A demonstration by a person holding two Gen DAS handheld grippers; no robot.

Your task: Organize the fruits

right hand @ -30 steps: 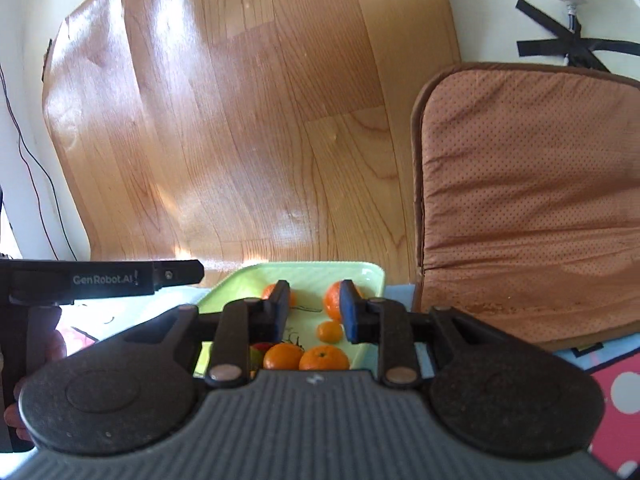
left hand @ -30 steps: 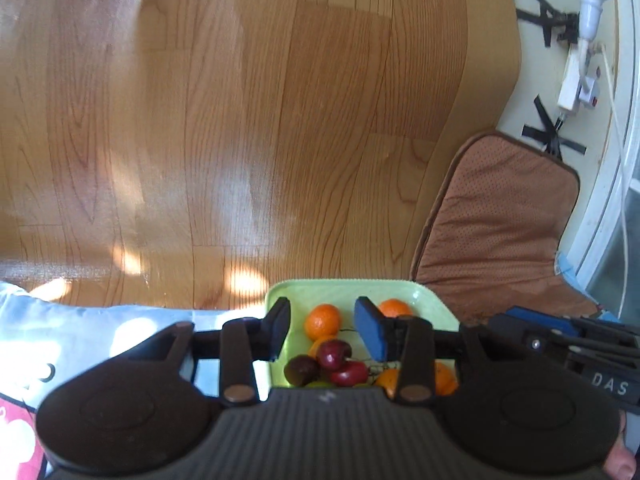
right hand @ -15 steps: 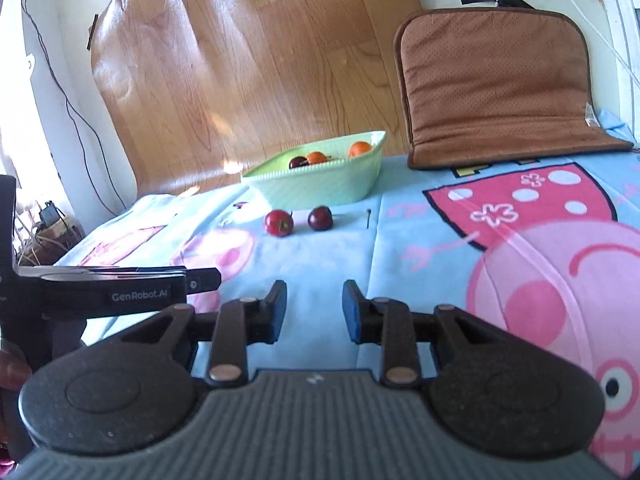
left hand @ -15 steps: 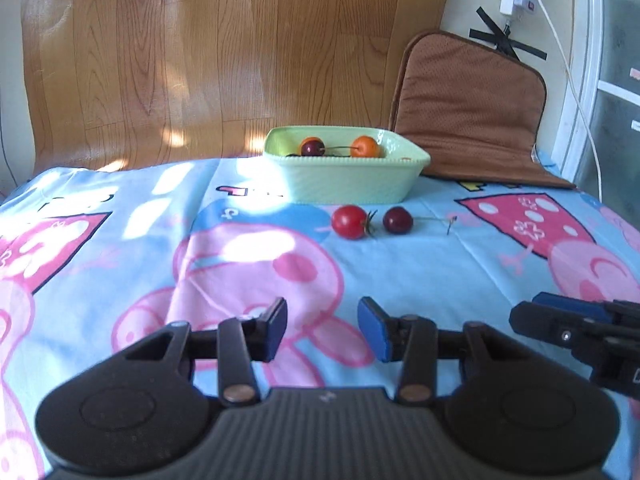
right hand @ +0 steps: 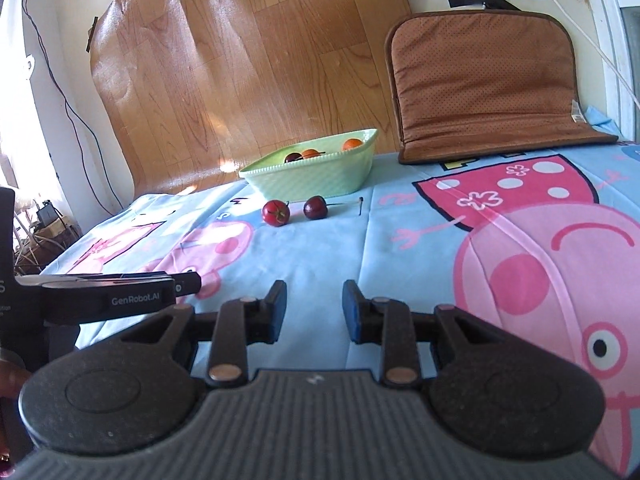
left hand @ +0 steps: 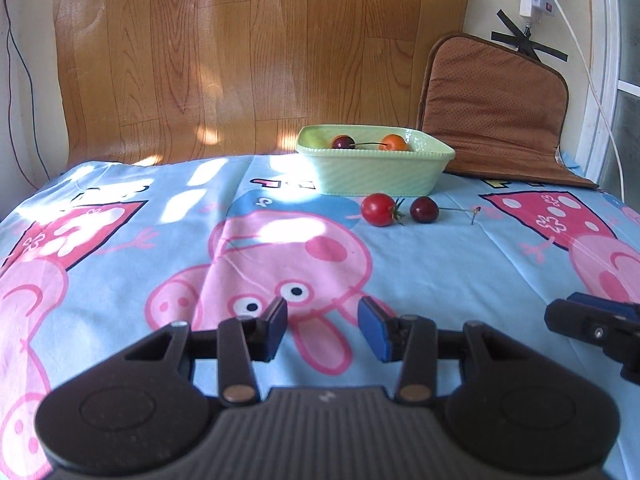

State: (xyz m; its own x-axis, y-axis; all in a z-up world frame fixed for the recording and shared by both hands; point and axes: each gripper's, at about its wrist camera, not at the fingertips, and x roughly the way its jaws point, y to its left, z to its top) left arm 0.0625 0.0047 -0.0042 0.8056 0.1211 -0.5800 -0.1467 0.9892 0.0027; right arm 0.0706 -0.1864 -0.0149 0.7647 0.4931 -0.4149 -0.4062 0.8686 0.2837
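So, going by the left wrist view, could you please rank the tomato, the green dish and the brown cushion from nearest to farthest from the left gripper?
1. tomato, on the cloth, ahead
2. green dish, just behind it
3. brown cushion, propped at the back right

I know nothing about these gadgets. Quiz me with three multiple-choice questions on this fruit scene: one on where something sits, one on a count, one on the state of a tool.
1. Where does the red tomato lie?
A. inside the green dish
B. on the cloth in front of the green dish
C. on the brown cushion

2. How many fruits lie loose on the cloth?
A. two
B. four
C. none

3. How is the left hand-held gripper?
A. shut on a cherry
B. shut, empty
C. open, empty

Answers: 1 B, the tomato rests on the cartoon cloth before the green dish. 2 A, only the tomato and the dark cherry lie outside. 3 C, its blue pads stand apart with only cloth between them.
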